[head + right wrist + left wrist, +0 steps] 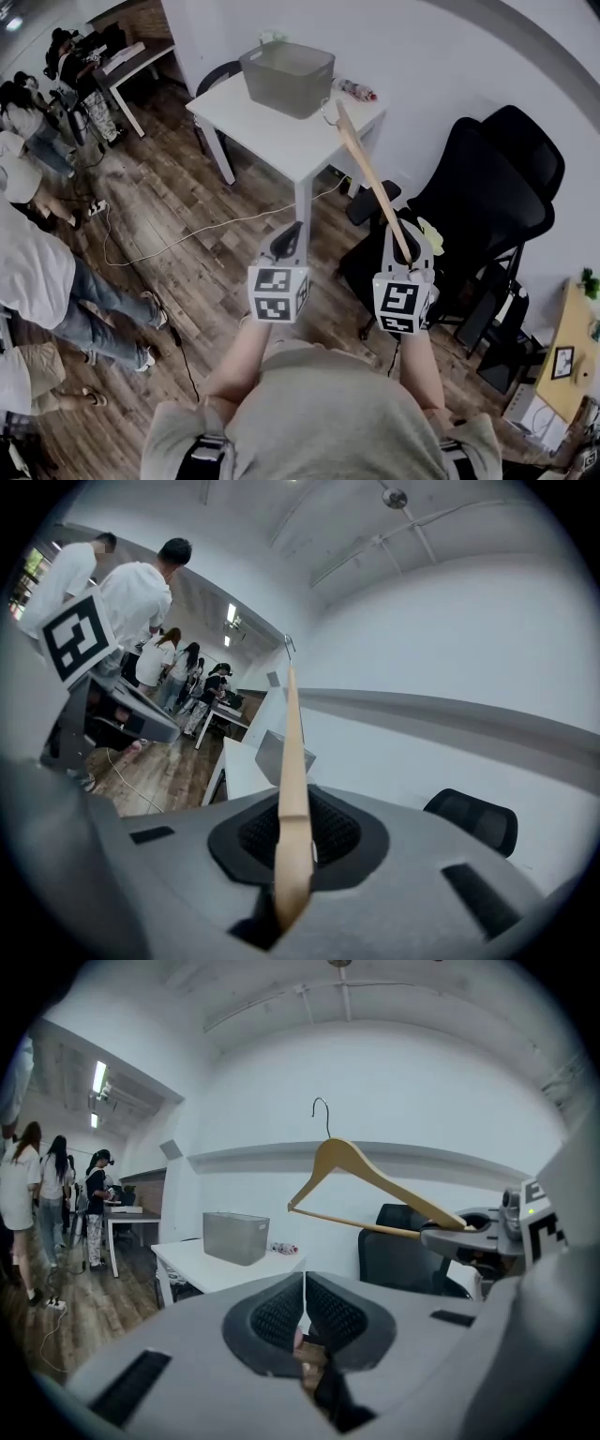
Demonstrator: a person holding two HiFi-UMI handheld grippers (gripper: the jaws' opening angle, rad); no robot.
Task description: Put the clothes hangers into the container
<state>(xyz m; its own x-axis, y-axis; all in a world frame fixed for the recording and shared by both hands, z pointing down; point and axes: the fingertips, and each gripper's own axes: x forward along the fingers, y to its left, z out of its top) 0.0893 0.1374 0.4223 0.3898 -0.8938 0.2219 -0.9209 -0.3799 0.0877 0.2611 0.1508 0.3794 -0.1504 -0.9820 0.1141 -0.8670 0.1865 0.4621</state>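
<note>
Two grippers: left gripper [305,1314] jaws pressed together, empty; right gripper [291,846] pinching one end of wooden hanger [292,780]
Hanger position: held aloft; hook toward grey container [288,77] on white table [272,136], well apart
Risk: end-held wooden hanger may pivot or slip; hook could snag the rim

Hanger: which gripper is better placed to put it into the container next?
The right gripper: its jaws clamp the hanger, whose hook points toward the container on the table. The left gripper is shut, empty.
</note>
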